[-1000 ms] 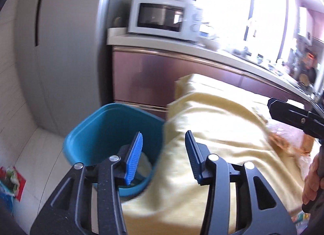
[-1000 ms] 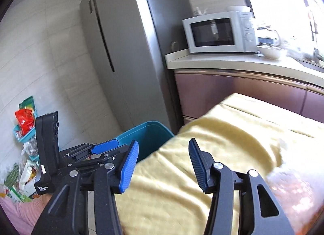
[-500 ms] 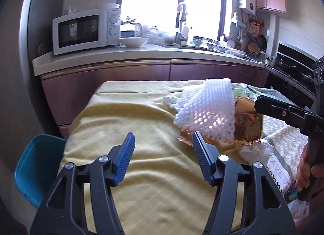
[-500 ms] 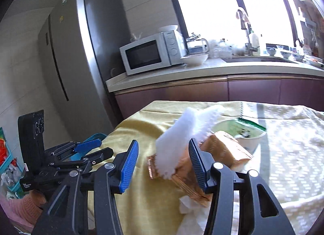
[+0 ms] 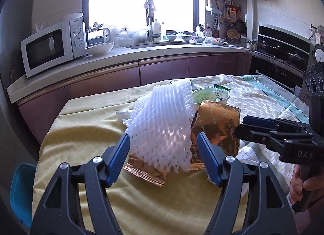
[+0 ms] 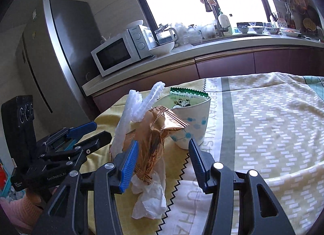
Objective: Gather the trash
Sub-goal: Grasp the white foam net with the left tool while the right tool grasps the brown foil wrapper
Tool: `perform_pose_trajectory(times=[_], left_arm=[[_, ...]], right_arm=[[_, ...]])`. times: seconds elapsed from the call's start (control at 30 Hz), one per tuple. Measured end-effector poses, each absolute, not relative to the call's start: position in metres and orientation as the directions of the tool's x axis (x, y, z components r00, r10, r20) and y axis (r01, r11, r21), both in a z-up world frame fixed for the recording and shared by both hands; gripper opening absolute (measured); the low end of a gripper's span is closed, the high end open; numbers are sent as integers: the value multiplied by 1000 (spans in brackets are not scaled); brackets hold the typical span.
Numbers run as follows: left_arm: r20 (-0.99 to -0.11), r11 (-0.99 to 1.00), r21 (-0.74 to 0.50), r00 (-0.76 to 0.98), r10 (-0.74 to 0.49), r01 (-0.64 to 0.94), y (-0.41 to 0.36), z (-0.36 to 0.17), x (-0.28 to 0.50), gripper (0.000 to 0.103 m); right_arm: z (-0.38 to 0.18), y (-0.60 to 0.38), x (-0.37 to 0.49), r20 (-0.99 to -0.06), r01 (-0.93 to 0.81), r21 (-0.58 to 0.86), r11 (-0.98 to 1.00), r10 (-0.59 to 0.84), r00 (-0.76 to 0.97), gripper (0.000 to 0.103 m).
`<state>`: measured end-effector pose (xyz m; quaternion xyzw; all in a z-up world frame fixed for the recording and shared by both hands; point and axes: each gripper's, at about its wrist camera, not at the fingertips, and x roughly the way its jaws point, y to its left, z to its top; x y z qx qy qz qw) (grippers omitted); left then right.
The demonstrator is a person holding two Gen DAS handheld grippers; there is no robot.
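A pile of trash lies on the yellow tablecloth (image 5: pixel 85 133): a white foam net (image 5: pixel 162 121), a gold foil bag (image 5: pixel 216 125), a paper cup (image 5: pixel 210 95) with a green torn lid, and a crumpled tissue (image 6: pixel 149 198). My left gripper (image 5: pixel 164 145) hovers just short of the foam net, its jaws opening, and the net's lower edge shows between the blue pads without being pressed. My right gripper (image 6: pixel 163 147) is open just before the gold bag (image 6: pixel 158 131), with the cup (image 6: pixel 192 119) behind it. Each gripper shows in the other's view: the right gripper (image 5: pixel 242 125) and the left gripper (image 6: pixel 102 130).
A blue bin (image 5: pixel 20 192) stands on the floor off the table's near left corner. Behind the table runs a counter (image 5: pixel 141 52) with a microwave (image 5: pixel 50 46), bowls and a sink. A steel fridge (image 6: pixel 66 42) stands to the left. Patterned cloth (image 6: pixel 263 113) covers the table's right side.
Both views have swung from the blue bin and fridge side to the trash pile on the table. The left jaws have spread wider. The right jaws keep the same gap.
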<state>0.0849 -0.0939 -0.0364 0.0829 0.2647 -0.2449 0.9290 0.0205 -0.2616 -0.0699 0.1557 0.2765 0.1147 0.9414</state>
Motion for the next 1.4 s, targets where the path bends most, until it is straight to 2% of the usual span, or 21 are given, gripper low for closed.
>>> perform_pose_trajectory(times=[0.07,0.17,0.33,0.4,0.47,0.5,0.67,0.93,0.97,1.03,1.07,1.1,1.27,1.4], left_arm=[[-548,869,23,733,-403,495,-97,-39,90,68],[-571,874,-3,716,-401,487,-97,-44,98,62],[-605,875,-68,678,-419,480,-90,-53,111,40],[-614,874,-87,665,-426,479,-88,-56,114,26],[-615,875,-99,662,-428,474,-85,-57,116,20],[-615,876,-105,662,-429,470,-83,-57,116,14],[-608,882,-120,669,-427,455,-73,-55,114,2],[-576,892,-124,700,-422,435,-49,-44,107,1],[-575,891,-116,702,-421,439,-49,-44,105,7],[-575,881,-94,697,-428,464,-53,-45,102,26],[-578,876,-74,696,-427,476,-56,-46,101,43],[-575,877,-48,705,-415,477,-60,-47,99,49],[-613,874,26,698,-369,485,-76,-61,106,47],[-658,883,7,666,-350,470,-78,-72,118,25]], right_arm=[[-71,-261,24,-483,-140,374,917,321,815,49],[-74,-259,28,-486,-146,390,909,338,806,49],[-76,-258,30,-482,-166,417,894,372,793,40],[-78,-258,31,-483,-170,424,890,381,788,30],[-78,-256,30,-482,-176,430,886,390,784,19],[-77,-256,29,-481,-178,429,886,391,785,18],[-71,-255,25,-464,-192,423,886,394,794,16],[-59,-251,21,-432,-224,412,883,406,806,16],[-59,-251,21,-431,-225,409,884,405,807,16],[-58,-251,20,-430,-223,408,885,402,808,16],[-58,-251,20,-430,-221,409,885,401,809,16],[-58,-252,21,-432,-219,411,885,401,808,16],[-61,-254,21,-440,-210,418,884,399,805,16],[-63,-257,19,-442,-207,423,882,401,803,16]])
